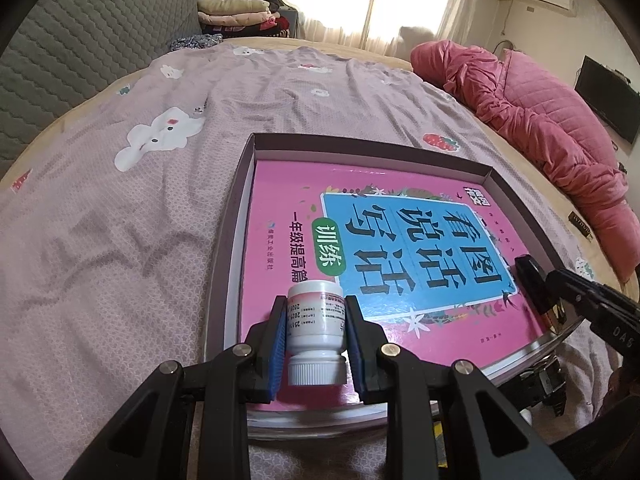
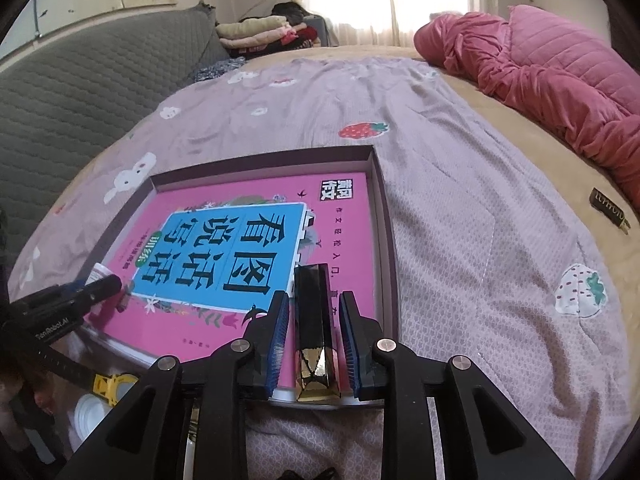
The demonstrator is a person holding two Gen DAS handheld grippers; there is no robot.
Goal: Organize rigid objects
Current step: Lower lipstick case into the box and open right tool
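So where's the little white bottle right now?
The white bottle lies between the left gripper's blue pads, over the near left corner of the pink book inside the box.

A shallow dark-rimmed box (image 1: 236, 216) sits open on the bedspread, and a pink book (image 1: 280, 248) with a blue title panel lies flat inside it, filling most of the floor. A small white pill bottle (image 1: 314, 332) lies on its side over the book's near left corner, ribbed cap toward the viewer, printed label up. Over the near right edge lies a slim black tube (image 2: 314, 312) with a faceted gold end (image 2: 318, 376), lengthwise, gold end nearest.
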